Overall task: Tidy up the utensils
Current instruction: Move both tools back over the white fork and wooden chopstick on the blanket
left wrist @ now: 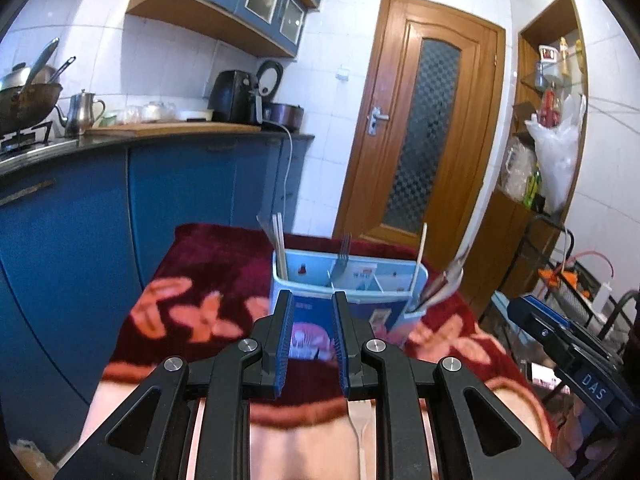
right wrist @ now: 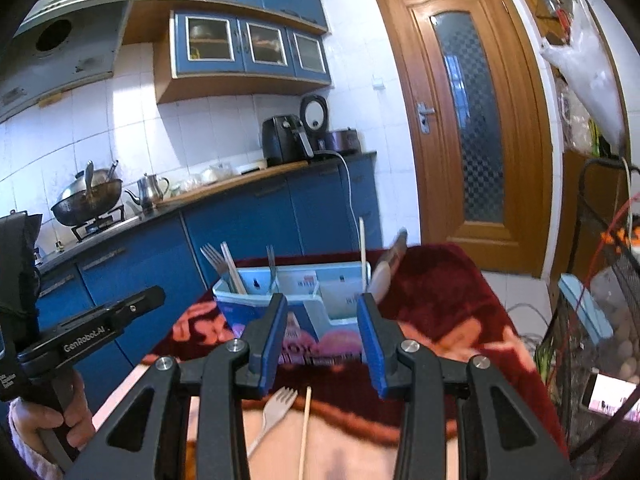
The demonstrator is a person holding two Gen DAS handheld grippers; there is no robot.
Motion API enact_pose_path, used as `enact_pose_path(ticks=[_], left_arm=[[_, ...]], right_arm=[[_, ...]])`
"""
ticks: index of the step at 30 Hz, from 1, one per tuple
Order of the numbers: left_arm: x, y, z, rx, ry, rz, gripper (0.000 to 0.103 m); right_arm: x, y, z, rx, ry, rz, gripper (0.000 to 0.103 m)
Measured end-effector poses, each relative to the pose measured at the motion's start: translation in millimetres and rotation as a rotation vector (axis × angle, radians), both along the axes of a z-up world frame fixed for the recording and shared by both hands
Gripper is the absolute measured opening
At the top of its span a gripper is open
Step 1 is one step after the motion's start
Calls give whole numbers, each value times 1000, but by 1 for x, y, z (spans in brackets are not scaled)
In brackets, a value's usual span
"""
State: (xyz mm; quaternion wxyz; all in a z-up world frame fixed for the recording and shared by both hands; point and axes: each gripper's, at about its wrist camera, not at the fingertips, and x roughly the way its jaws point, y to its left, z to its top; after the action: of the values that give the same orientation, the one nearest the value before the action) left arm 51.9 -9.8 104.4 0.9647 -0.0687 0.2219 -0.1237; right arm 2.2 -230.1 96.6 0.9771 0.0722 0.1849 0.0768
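Both grippers' fingers, left (left wrist: 310, 344) and right (right wrist: 322, 344), stand apart, gripping nothing

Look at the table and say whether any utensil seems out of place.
Yes. A pale fork and a single chopstick lie loose on the blanket in front of the blue utensil holder, while other forks and chopsticks stand upright in its compartments.

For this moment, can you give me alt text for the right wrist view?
An empty, open hand-held gripper points at a light blue utensil box holding forks and chopsticks on a dark red blanket. A pale fork and one chopstick lie loose below it.
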Motion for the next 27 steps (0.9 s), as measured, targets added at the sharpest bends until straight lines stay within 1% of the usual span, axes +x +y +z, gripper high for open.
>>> enact_pose_path(ticks=[7, 13, 22, 27], left_arm=[[-3, -2, -16, 17, 72, -24, 19], [1, -3, -30, 23, 131, -23, 19], [9, -17, -51, 53, 224, -50, 19], [15, -27, -63, 52, 277, -79, 19]], right_arm=[[-3, -7, -23, 8, 92, -15, 39], [-5, -11, -38, 8, 148, -21, 40], [-4, -18, -54, 18, 204, -19, 41], [-4, -24, -61, 21, 226, -26, 41]])
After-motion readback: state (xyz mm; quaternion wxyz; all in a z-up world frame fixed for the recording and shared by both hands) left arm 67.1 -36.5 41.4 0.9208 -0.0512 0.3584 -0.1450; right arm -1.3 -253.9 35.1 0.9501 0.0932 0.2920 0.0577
